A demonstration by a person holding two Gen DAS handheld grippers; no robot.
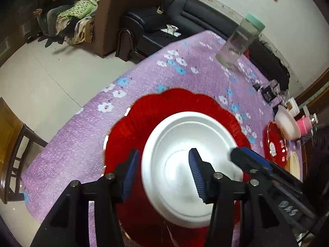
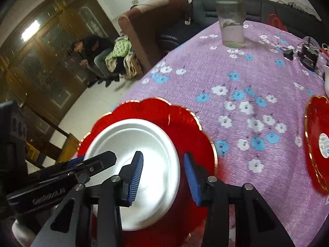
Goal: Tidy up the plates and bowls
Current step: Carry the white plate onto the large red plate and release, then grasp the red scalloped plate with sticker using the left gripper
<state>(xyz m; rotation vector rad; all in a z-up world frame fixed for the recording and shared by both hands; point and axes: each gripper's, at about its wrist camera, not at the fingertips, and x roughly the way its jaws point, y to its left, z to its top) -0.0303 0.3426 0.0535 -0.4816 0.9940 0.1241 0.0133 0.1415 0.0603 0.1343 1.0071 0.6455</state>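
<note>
A table under a purple cloth (image 1: 86,144) printed with white and blue flowers fills most of both views, with a pale tiled floor (image 1: 41,78) beyond its edge and a black sofa (image 1: 185,14) and a brown armchair (image 1: 111,16) along the far wall. A person in dark clothes (image 1: 51,4) sits in the far corner. On the near part of the cloth lies a large red scalloped plate (image 1: 164,103) with a thin gold rim, and a white plate (image 1: 185,135) sits on top of it, roughly centred. The left gripper (image 1: 163,175) straddles the white plate's near left rim, one blue pad outside the rim and the other over the plate's middle; its jaws stand partly apart and do not press on the rim. The right gripper (image 2: 163,175) does the same at the plate's right rim, jaws likewise partly apart with the rim between the pads and a gap showing on each side. Each gripper's tip appears in the other's view. Farther off to the right lies a second red plate (image 2: 318,144) with a round label at its centre, and beside it a white bowl (image 1: 287,123) and a cream plate (image 1: 295,162). A clear plastic jar with a green lid (image 1: 238,41) stands upright towards the far edge, and small dark items (image 2: 307,58) lie at the right edge.
</note>
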